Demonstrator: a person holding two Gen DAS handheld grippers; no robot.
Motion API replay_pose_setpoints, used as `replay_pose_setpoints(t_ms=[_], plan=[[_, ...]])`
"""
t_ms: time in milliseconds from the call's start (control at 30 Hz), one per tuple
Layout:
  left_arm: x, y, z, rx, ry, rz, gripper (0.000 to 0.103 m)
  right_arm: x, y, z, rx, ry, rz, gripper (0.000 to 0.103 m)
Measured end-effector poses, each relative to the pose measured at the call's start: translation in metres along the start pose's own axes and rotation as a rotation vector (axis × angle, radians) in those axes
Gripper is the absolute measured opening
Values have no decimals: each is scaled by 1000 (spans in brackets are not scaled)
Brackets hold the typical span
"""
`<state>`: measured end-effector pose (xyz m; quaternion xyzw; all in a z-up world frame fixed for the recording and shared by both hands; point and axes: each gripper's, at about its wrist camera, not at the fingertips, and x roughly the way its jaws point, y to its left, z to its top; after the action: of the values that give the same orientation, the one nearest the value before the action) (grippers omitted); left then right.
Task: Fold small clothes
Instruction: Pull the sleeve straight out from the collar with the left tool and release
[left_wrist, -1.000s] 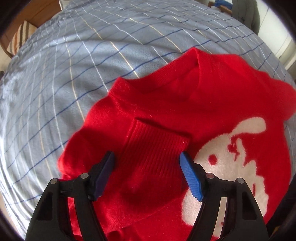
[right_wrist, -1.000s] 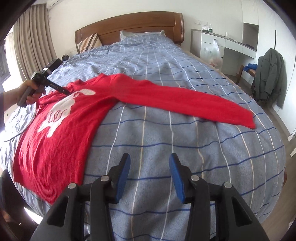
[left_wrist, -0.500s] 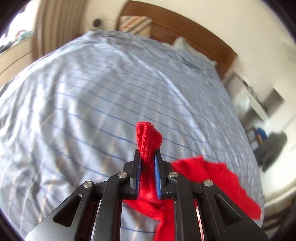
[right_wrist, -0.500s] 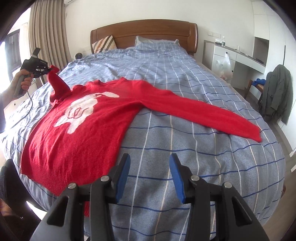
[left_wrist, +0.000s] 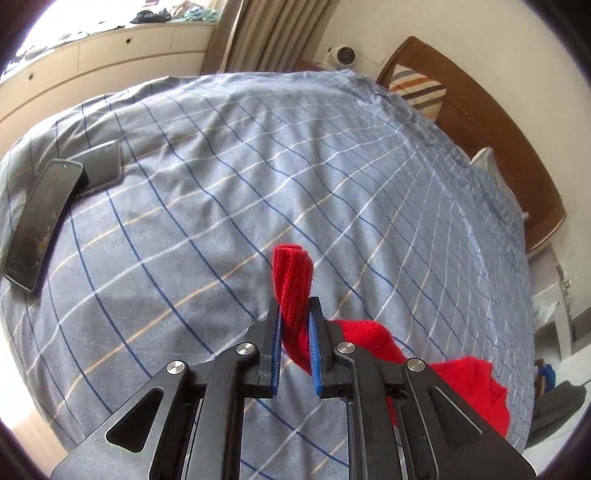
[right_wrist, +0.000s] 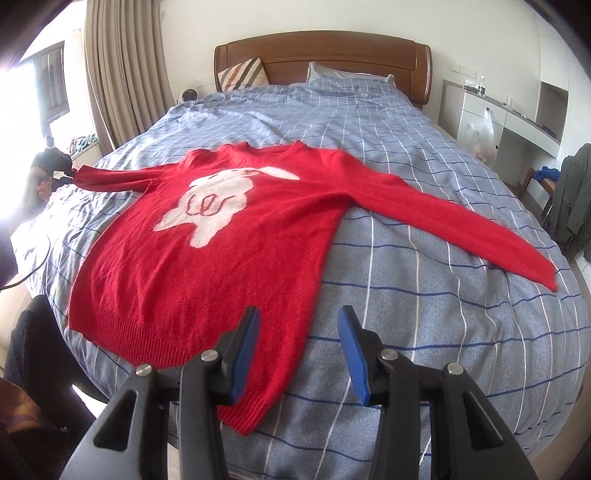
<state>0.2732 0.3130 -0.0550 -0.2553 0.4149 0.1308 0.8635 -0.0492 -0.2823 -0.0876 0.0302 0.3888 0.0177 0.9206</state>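
One red sweater (right_wrist: 229, 258) with a white figure lies flat; left gripper (left_wrist: 295, 314) clenches its nine-o'clock cuff (left_wrist: 293, 273); right gripper (right_wrist: 299, 321) hangs unclenched, empty.

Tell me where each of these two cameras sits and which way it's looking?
Left wrist: on the left gripper, looking across the bed toward the curtains; its jaws pinch the sweater's cuff.
Right wrist: on the right gripper, open over the sweater's hem, facing the headboard; a hand shows far left.
Shared: sweater, bed, headboard.
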Motion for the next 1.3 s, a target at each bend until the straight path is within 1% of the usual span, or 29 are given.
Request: replay_pose_setpoints(t_ms=[33, 67, 100, 133, 167, 200, 233, 300, 367, 500, 567, 633, 667, 700, 733, 767, 800, 833, 867, 900, 967, 1033, 1067, 1100, 1167, 1200, 1233, 1267, 1300], plan=[[13, 3, 5, 2, 31, 39, 17, 1, 1, 0, -2, 2, 2, 44], [29, 8, 6, -11, 95, 30, 18, 1, 3, 1, -4, 3, 6, 44], [45, 14, 5, -21, 159, 13, 22, 3, 4, 1, -5, 6, 10, 44], [52, 19, 1, -23, 193, 9, 25, 4, 6, 1, -7, 9, 13, 44], [56, 23, -3, -16, 200, 8, 29, 5, 7, 1, -9, 11, 15, 44], [56, 28, -7, -16, 187, 5, 45, 5, 9, 2, -10, 11, 17, 44], [53, 33, -11, -26, 163, -5, 65, 5, 10, 1, -9, 7, 19, 44], [44, 45, -19, -52, 116, -47, 78, 3, 13, 0, -13, 6, 18, 44], [40, 56, -24, -60, 97, -76, 78, 3, 15, -3, -22, 14, 19, 44], [42, 62, -25, -36, 79, -90, 78, 8, 17, -5, -38, 35, 16, 44], [45, 52, -20, 18, 62, -94, 79, 9, 18, -4, -36, 37, 14, 44], [59, 38, -16, 98, 99, -111, 86, 10, 21, -2, -38, 35, 9, 44], [67, 31, -17, 137, 134, -117, 85, 10, 23, -1, -41, 36, 8, 44], [74, 23, -18, 180, 159, -110, 76, 11, 26, 0, -46, 36, 7, 44], [79, 15, -19, 236, 171, -96, 39, 12, 29, 2, -54, 37, 6, 44], [83, 8, -20, 280, 191, -70, 14, 13, 32, 2, -63, 38, 5, 44], [86, 7, -18, 278, 205, -57, 10, 13, 35, 3, -72, 39, 4, 44], [81, 8, -15, 258, 175, -24, 9, 13, 38, 4, -81, 37, 2, 44], [73, 11, -10, 234, 116, 46, 9, 12, 41, 5, -92, 34, 1, 44], [63, 18, -4, 183, 65, 90, 8, 11, 43, 5, -103, 29, -1, 44], [52, 43, 6, 37, 20, 122, 8, 10, 48, 6, -127, 21, -9, 44], [60, 63, 9, -51, 48, 170, 8, 12, 51, 6, -138, 20, -2, 44], [68, 69, 7, -69, 81, 169, 8, 14, 51, 5, -138, 25, 6, 44], [71, 70, 4, -67, 89, 160, 9, 16, 52, 5, -136, 30, 14, 44], [64, 69, 3, -55, 74, 105, 16, 18, 51, 5, -128, 35, 23, 44], [60, 71, 2, -63, 78, 66, 29, 17, 50, 6, -119, 35, 28, 44], [54, 73, 1, -68, 81, 25, 47, 15, 48, 6, -108, 30, 31, 44], [49, 73, -2, -67, 73, -4, 58, 13, 47, 6, -98, 24, 29, 44], [43, 75, -4, -64, 51, -11, 74, 12, 45, 5, -92, 21, 26, 44]])
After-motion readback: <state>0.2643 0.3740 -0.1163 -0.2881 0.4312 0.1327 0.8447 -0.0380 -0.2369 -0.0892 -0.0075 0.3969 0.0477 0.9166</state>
